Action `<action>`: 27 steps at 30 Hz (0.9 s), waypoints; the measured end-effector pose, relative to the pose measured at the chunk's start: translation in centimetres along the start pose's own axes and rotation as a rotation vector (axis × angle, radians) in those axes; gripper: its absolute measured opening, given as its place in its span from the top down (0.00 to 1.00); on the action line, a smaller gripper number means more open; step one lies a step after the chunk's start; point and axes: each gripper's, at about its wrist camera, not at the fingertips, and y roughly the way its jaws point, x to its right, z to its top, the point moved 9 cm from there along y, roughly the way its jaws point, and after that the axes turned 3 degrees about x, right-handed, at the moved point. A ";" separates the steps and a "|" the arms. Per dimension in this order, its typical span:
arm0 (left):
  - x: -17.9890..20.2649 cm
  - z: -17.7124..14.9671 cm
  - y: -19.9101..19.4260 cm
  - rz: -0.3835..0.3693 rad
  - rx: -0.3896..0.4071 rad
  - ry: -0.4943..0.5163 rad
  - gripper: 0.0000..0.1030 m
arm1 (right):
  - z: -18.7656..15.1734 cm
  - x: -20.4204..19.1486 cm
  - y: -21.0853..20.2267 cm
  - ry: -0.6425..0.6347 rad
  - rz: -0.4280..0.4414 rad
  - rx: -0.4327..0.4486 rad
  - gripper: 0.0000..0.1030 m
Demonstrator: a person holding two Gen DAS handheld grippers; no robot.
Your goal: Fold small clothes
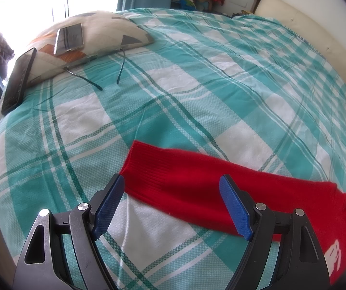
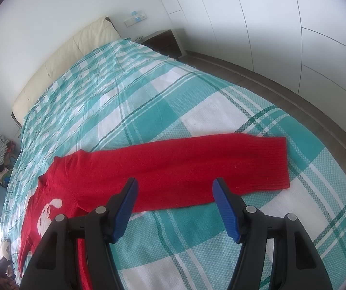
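While the red sweater [image 2: 148,169] lay flat on the checked bed cover [image 1: 197,84], you held both grippers above it with fingers released and nothing between them. Your left gripper [image 1: 171,188] hung over one sleeve, its cuff [image 1: 144,159] just beyond the left finger. Your right gripper [image 2: 175,191] hung over the other sleeve, whose cuff [image 2: 271,162] lay past the right finger.

The right tongs [image 2: 175,188] hang open above the red sweater's [image 2: 173,166] sleeve on the plaid bedspread [image 2: 197,91].
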 end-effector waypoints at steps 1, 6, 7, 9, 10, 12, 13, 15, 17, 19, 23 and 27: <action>0.0 0.0 0.0 -0.001 -0.001 0.000 0.20 | 0.0 0.0 0.0 0.000 0.000 0.000 0.38; 0.0 0.0 0.0 0.000 0.000 0.001 0.19 | 0.1 0.0 0.0 0.000 0.001 -0.001 0.38; 0.0 0.0 0.0 0.000 0.000 0.001 0.19 | 0.1 0.0 0.0 0.000 0.000 0.000 0.38; 0.0 0.0 0.0 0.000 0.000 0.000 0.19 | 0.1 0.0 0.0 0.000 0.000 0.000 0.38; 0.0 0.0 0.0 0.000 0.000 0.000 0.19 | 0.1 0.0 0.0 0.000 0.000 0.000 0.38; 0.0 0.0 0.0 -0.001 0.000 0.001 0.19 | 0.1 0.0 0.0 0.000 0.000 -0.001 0.38; 0.0 0.0 0.0 -0.001 -0.001 0.001 0.19 | 0.1 0.0 0.0 0.000 0.001 -0.001 0.38; 0.0 0.0 0.0 0.000 0.000 0.001 0.19 | 0.1 0.0 0.0 0.000 0.001 -0.001 0.38; 0.0 0.0 0.0 -0.001 0.000 0.001 0.19 | 0.1 0.0 0.0 0.000 0.000 -0.001 0.38; 0.0 0.0 0.0 -0.005 -0.002 -0.002 0.19 | 0.2 0.0 0.0 0.000 0.001 0.000 0.38; -0.1 -0.1 -0.1 -0.026 -0.015 -0.036 0.19 | 0.8 0.7 -0.3 0.026 0.022 0.025 0.38; -0.1 -0.1 -0.5 -0.040 -0.015 -0.053 0.18 | 3.4 3.8 -1.9 0.148 0.078 0.081 0.38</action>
